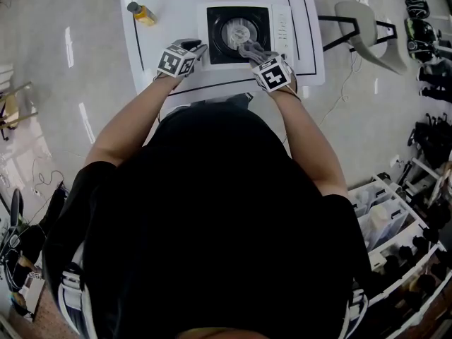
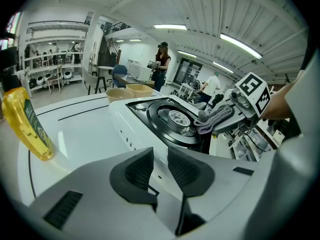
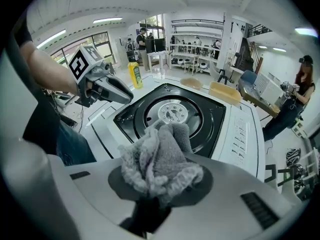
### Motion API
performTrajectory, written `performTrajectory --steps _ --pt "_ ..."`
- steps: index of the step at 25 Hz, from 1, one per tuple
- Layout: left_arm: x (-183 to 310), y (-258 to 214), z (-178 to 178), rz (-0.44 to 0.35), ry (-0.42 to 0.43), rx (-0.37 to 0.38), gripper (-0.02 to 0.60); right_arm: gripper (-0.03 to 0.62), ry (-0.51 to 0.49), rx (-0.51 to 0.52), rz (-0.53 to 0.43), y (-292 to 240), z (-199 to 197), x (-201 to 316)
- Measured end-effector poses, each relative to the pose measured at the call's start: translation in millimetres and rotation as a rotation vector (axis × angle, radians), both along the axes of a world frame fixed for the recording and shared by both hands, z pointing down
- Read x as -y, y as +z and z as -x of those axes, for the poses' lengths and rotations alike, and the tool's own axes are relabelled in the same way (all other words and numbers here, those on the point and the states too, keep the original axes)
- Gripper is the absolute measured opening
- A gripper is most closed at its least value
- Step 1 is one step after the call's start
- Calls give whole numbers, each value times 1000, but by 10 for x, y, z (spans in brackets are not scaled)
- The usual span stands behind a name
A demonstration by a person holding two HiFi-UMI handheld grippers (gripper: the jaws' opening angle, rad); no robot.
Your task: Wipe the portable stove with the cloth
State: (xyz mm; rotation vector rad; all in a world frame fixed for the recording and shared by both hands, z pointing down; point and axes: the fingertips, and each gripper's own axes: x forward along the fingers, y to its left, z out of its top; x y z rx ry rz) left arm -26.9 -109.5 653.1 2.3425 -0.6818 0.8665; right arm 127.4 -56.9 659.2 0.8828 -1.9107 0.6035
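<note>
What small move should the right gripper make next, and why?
Probably lower the cloth onto the black top of the portable stove and sweep across it. The right gripper has its jaws shut on the cloth near the burner, and contact with the surface is unclear.

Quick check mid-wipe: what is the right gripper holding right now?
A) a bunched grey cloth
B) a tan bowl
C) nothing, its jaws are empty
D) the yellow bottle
A: in the right gripper view, the right gripper is clamped on a crumpled grey cloth over the portable stove.
</note>
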Motion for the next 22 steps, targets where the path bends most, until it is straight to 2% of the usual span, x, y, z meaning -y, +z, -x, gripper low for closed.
performTrajectory --steps 16,19,22 --pt "-10 35 6 19 13 12 101 109 21 36 3 20 155 -63" --pt "-11 40 -15 62 12 -7 101 109 29 64 11 -7 130 -59" --pt "-22 33 -4 128 33 -20 100 110 76 139 33 -82 87 -48"
